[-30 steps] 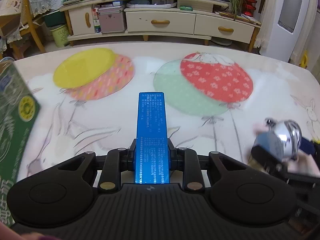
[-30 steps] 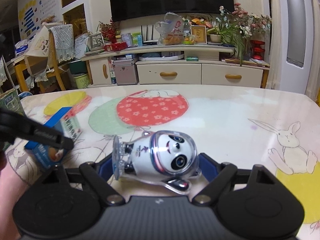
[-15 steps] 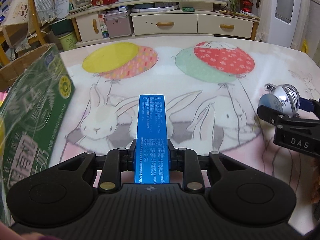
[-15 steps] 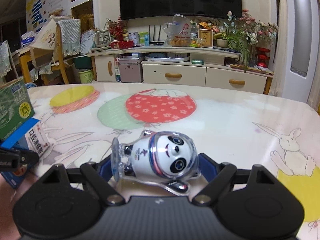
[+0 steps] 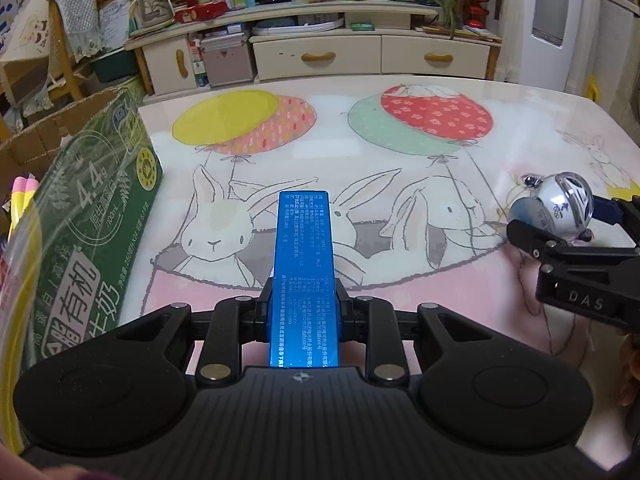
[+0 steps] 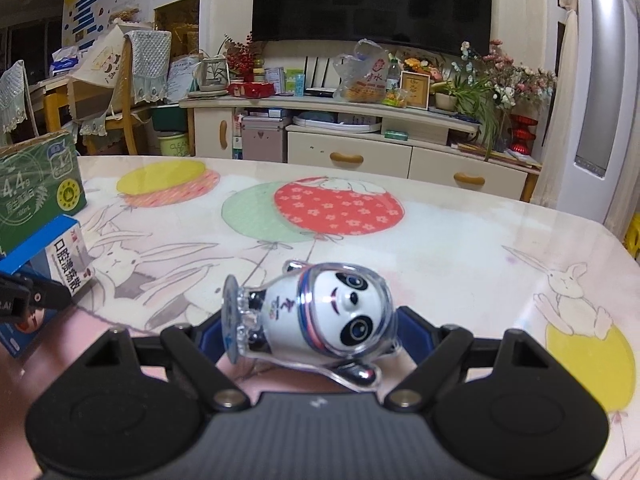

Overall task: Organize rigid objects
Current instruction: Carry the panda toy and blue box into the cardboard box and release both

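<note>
Grippers both loaded, and nothing had landed yet! The left gripper (image 5: 304, 312) was clamped on a long, narrow blue cardboard box printed with white text (image 5: 304, 264), its jaws pinching the box's two long sides near the rear end while the front end jutted out above the glossy tabletop printed with rabbits and balloons (image 5: 400, 140). Over on the other side, the right gripper (image 6: 308, 340) had closed around a glossy white panda figurine in a clear plastic shell (image 6: 320, 312), lying sideways across the jaws, round clear base pointing left and face turned towards the camera. From the left wrist view that same figurine showed at the right edge, carried above the table, well apart from the blue box. At the table's left edge stood a large green cardboard milk carton box with its flaps open (image 5: 92, 216); a yellow-edged plastic bag (image 5: 20, 280) crowded the near-left corner of the view, and whether it sat inside the carton could not be told. As a judgement, the sorting looked to be in its middle stretch: two rigid items had been picked up, neither had been set down, and the open carton seemed the likely destination, the blue box lying nearer to it. Both placements remained to be done.
</note>
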A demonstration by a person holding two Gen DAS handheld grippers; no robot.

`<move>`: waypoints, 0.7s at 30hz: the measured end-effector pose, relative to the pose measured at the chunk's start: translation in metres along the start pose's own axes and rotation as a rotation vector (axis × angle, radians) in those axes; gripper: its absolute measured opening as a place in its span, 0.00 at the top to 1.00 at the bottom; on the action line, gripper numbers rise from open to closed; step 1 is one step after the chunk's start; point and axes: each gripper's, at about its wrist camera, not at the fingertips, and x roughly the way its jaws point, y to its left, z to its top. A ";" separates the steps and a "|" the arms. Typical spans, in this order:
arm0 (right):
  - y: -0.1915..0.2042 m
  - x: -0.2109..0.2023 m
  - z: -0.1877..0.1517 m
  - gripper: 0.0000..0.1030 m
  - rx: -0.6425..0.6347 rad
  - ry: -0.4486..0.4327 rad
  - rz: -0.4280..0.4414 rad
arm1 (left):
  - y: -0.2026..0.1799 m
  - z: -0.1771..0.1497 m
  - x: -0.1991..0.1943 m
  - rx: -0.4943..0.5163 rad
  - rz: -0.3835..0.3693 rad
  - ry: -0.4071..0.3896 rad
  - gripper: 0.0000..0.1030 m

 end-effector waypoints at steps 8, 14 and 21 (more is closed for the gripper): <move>0.019 -0.019 -0.010 0.18 0.020 -0.007 -0.021 | -0.001 0.000 -0.018 0.026 -0.037 -0.030 0.71; 0.035 -0.031 -0.012 0.18 0.003 -0.010 -0.023 | 0.001 -0.003 -0.031 0.040 -0.050 -0.061 0.71; 0.040 -0.045 -0.014 0.19 0.021 0.009 -0.022 | 0.011 0.000 -0.050 0.049 -0.064 -0.115 0.71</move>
